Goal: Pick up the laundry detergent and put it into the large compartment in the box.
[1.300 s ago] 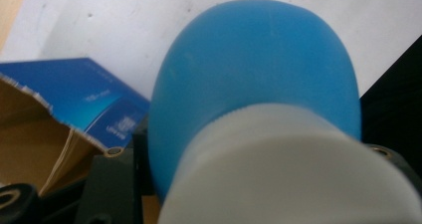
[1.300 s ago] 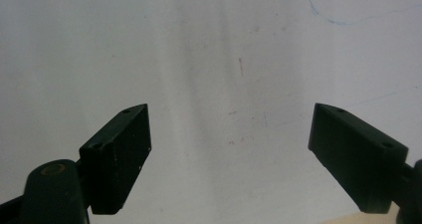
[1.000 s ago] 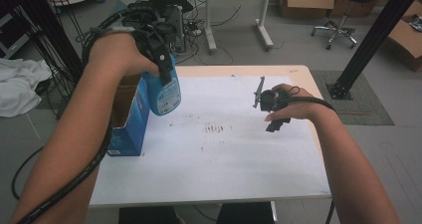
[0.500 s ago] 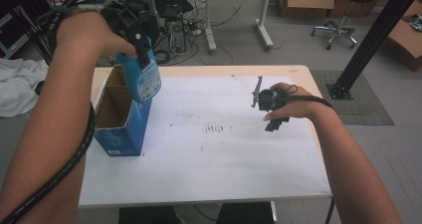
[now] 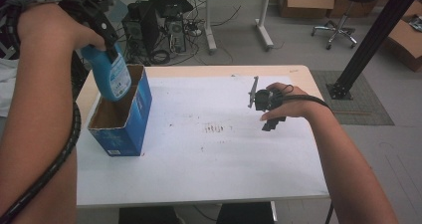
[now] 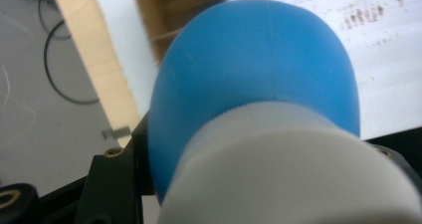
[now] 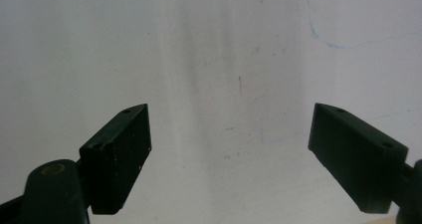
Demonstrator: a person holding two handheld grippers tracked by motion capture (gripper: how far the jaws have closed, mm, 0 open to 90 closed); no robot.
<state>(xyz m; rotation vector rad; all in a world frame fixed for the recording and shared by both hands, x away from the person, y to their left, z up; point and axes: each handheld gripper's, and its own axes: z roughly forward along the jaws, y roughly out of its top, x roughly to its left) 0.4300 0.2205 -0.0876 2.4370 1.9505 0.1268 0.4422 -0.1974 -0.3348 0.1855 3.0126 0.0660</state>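
Observation:
A blue bottle with a white cap hangs tilted over the open top of a blue cardboard box at the table's left side. My left gripper is shut on the bottle's upper part. In the left gripper view the blue bottle and its white cap sit close to the lens, with the box's brown inside beyond. At the table's right my right gripper is held just above the white table top. The right gripper is open with nothing between its jaws.
The box stands near the table's left edge. Faint dark marks dot the middle of the white surface. Beyond the table are computer cases, a desk, an office chair and a black post on the floor.
My left hand has carried the bottle left and upward, from beside the box's right wall to over its open top. The right hand has stayed put.

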